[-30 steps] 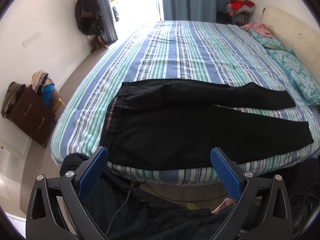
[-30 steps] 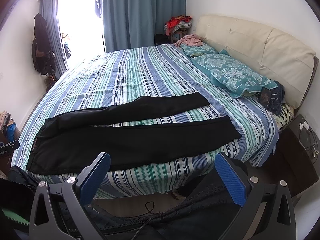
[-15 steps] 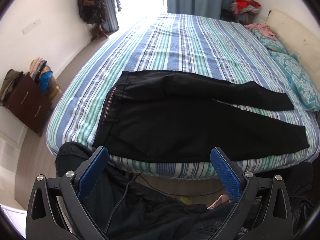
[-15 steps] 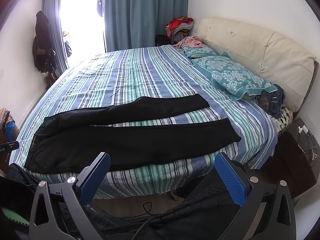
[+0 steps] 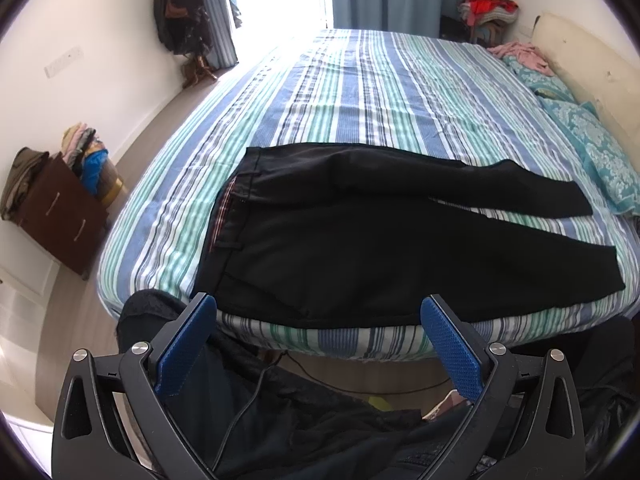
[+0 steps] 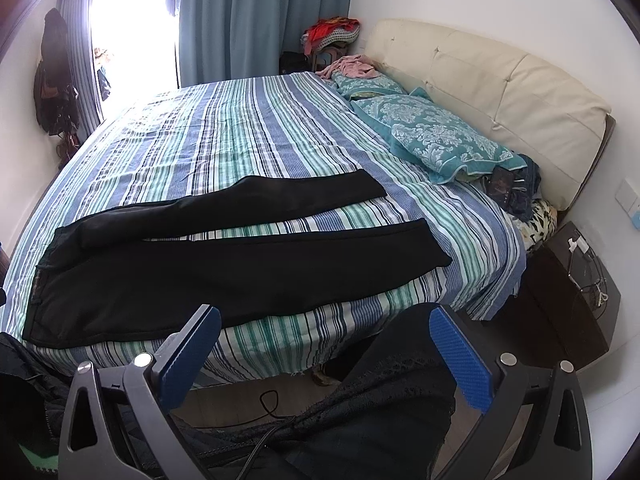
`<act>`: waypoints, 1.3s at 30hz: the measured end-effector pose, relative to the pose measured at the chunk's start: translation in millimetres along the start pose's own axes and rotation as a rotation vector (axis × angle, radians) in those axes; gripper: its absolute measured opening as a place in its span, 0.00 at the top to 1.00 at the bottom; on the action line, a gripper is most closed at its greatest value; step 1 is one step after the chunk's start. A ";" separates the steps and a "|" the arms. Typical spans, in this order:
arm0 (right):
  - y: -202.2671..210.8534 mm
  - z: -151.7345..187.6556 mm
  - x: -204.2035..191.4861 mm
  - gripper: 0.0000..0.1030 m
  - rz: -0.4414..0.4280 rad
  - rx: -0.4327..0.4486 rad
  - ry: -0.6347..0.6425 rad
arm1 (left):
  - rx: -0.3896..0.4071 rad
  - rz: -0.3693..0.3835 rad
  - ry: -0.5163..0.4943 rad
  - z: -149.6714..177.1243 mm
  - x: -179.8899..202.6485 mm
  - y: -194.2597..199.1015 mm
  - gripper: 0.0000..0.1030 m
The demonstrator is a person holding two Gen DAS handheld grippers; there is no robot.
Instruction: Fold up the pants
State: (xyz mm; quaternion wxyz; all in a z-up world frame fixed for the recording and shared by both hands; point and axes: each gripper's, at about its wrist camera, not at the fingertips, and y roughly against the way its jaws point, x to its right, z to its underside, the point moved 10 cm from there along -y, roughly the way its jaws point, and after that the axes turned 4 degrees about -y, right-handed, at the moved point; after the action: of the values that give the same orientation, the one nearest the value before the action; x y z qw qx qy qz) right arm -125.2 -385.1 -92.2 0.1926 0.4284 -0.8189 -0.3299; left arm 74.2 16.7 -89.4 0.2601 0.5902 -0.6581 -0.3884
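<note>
Both hand-held grippers, left (image 5: 318, 314) and right (image 6: 324, 326), gape empty short of the pants (image 5: 360, 232); we're pre-grasp, next pinch the far leg ahead.

No readable text, labels or numbers anywhere.

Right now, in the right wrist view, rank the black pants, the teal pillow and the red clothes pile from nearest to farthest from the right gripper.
1. Black pants, spread along the bed's near edge.
2. Teal pillow, by the headboard, right.
3. Red clothes pile, far corner beside the curtain.
The right gripper is open.
</note>
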 end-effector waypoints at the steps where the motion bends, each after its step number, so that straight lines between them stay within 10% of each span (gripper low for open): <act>1: -0.5 -2.0 -1.6 0.00 -0.001 0.004 0.004 | 0.012 -0.010 0.002 -2.3 -1.9 -0.1 0.01; 39: -8.7 -19.3 -35.4 0.00 -0.083 0.034 0.001 | -0.038 -0.034 -0.046 0.8 8.6 -14.9 0.01</act>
State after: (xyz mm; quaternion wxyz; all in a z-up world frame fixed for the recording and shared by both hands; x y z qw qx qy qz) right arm -88.9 -366.7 -85.7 0.1718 0.4652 -0.8059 -0.3234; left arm 80.6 8.4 -103.0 0.2496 0.5870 -0.6463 -0.4188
